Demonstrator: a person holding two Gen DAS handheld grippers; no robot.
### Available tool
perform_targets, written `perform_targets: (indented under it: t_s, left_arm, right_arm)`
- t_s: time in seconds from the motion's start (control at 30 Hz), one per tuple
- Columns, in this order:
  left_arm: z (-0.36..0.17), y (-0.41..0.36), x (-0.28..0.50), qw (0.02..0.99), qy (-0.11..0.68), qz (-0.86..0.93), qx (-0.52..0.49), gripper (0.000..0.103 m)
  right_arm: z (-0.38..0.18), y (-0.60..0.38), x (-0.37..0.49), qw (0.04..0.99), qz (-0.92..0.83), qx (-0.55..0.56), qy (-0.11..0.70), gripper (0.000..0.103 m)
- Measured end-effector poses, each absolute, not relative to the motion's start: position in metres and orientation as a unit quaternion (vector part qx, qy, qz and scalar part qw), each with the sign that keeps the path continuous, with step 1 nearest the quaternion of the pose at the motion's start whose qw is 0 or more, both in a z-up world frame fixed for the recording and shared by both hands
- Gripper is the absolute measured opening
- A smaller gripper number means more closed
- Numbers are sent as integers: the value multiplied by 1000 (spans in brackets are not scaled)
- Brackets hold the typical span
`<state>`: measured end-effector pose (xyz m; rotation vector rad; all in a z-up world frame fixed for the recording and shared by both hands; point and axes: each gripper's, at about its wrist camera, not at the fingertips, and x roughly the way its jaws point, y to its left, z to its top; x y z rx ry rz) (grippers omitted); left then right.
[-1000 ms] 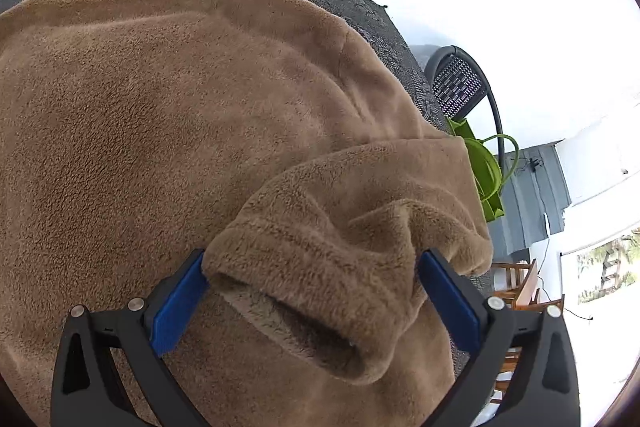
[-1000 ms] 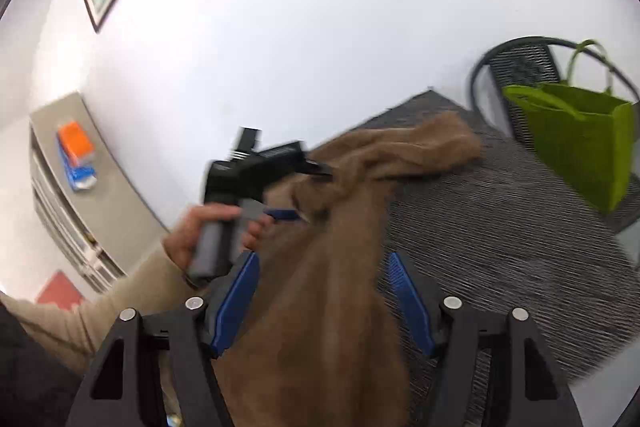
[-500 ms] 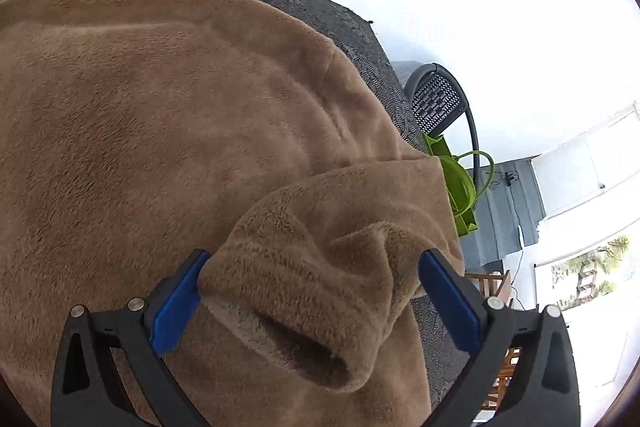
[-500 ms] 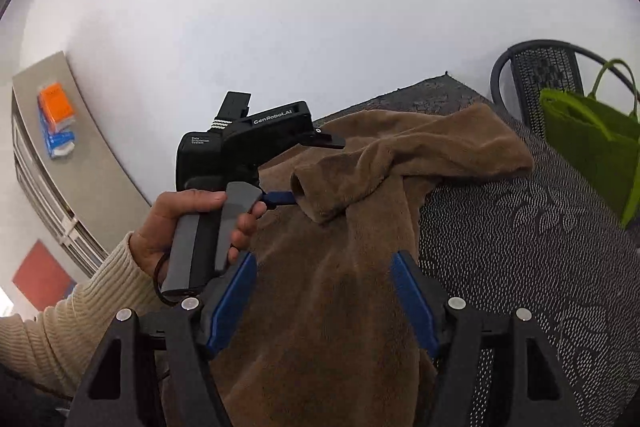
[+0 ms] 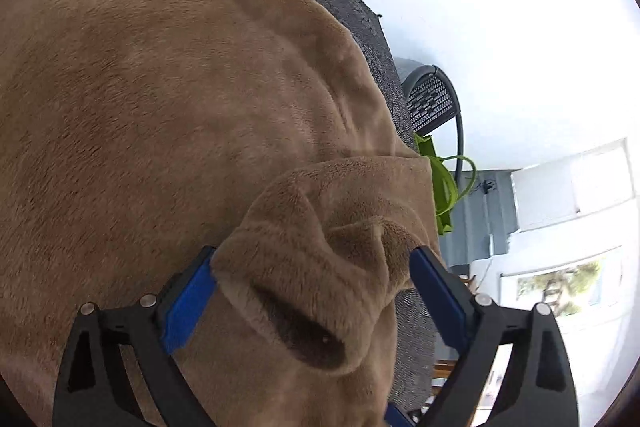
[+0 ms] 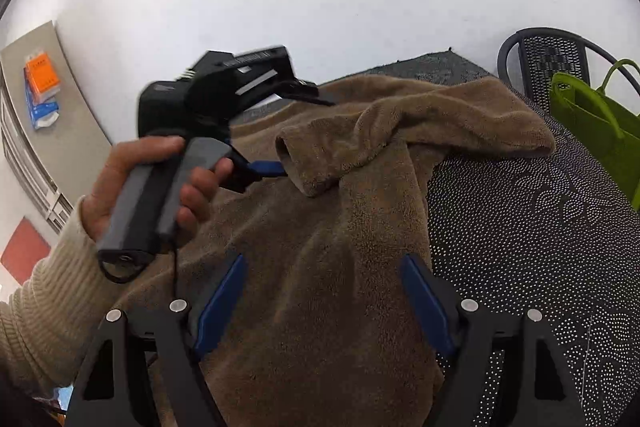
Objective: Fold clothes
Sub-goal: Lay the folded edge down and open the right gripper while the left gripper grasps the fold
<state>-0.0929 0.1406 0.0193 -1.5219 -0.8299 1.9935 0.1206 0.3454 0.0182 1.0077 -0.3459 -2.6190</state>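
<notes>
Between the spread blue pads of the left hand-held gripper sits the tubular cuff of a plush brown fleece garment, unpinched. Nearby, the right hand-held gripper gapes over fuzzy cloth spread across the dark dotted tabletop. Farther right: a lime bag, a woven black chair.

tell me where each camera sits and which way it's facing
Left wrist view: sits on the left gripper, looking down along its fingers at the sleeve cuff of the brown fleece sweater between the blue pads; only those fingers show.
Right wrist view: sits on the right gripper, looking across the sweater toward the white wall; its own fingers, plus the person's left hand holding the other gripper at the cuff.
Shared: the sweater and cuff, dark patterned table, green bag, black mesh chair.
</notes>
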Motion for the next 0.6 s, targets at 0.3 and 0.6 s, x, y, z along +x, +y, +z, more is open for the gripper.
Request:
perform_targets:
  t_s: [0.3,0.6]
  left_arm:
    - [34,137,-75,285,-351,701,-551,97]
    - [38,158,-85,277,-334,713,-551,96]
  right_arm:
    - [11,339,115,147,-913,367,-104,81]
    - [9,334,111,131,-913,377,-87,81]
